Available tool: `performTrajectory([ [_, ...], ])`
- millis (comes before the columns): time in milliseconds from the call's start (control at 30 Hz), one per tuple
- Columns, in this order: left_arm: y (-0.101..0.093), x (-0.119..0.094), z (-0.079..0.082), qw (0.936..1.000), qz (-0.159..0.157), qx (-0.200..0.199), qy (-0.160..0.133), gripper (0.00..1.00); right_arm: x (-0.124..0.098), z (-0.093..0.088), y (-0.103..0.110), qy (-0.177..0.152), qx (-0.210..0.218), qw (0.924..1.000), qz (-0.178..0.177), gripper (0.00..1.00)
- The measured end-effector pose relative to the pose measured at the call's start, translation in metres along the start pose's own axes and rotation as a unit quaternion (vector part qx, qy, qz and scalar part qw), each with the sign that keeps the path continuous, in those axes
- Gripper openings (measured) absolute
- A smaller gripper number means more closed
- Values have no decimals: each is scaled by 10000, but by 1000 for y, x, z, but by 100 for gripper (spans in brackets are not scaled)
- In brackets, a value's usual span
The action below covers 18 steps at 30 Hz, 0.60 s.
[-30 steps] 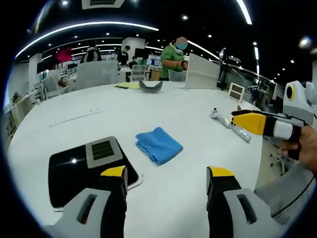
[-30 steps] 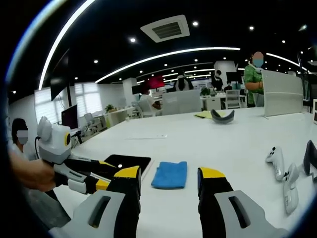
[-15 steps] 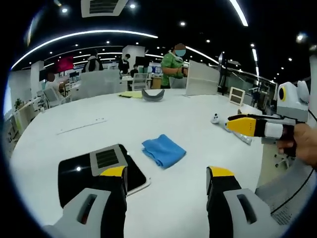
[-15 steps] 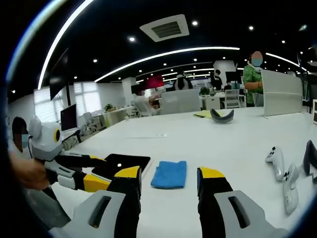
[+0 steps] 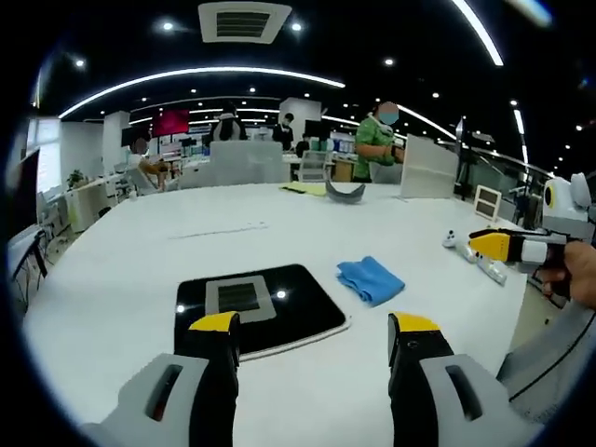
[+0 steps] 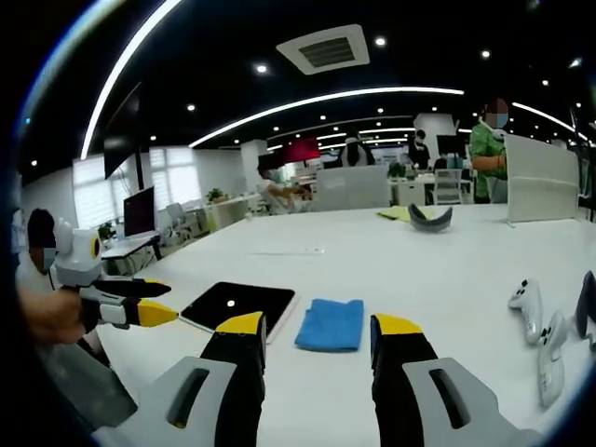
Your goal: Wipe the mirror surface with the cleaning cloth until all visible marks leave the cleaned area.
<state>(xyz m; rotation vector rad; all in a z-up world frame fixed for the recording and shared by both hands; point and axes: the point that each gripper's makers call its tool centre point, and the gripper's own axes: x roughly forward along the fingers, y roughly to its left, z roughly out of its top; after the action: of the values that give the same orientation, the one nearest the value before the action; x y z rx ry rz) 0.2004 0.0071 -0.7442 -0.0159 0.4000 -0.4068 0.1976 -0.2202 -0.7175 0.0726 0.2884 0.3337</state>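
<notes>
A white tabletop (image 6: 419, 279) carries two white handheld controllers (image 6: 523, 305) at its right side. Farther back lie a dark curved object, perhaps a headset (image 6: 424, 216), and a yellow sheet (image 5: 305, 188). A person in green (image 5: 377, 144) stands beyond.

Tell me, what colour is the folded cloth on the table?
Blue. The small folded cleaning cloth shows best in the right gripper view, lying beside the dark flat mirror.

Cloth (image 5: 371, 279): blue.
Mirror (image 5: 261, 308): glossy black, grey square patch.
Table (image 5: 112, 289): white.
Left gripper (image 5: 315, 328) tips: yellow.
</notes>
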Motion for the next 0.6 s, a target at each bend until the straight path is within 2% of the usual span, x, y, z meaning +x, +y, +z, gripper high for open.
performTrajectory([
  [167, 12, -5, 4, 9997, 211, 98, -72, 64, -1, 1, -1, -27, -11, 10000, -6, 43],
  [600, 16, -4, -3, 9995, 295, 75, 6, 64, 1, -1, -8, -34, 69, 10000, -12, 42],
])
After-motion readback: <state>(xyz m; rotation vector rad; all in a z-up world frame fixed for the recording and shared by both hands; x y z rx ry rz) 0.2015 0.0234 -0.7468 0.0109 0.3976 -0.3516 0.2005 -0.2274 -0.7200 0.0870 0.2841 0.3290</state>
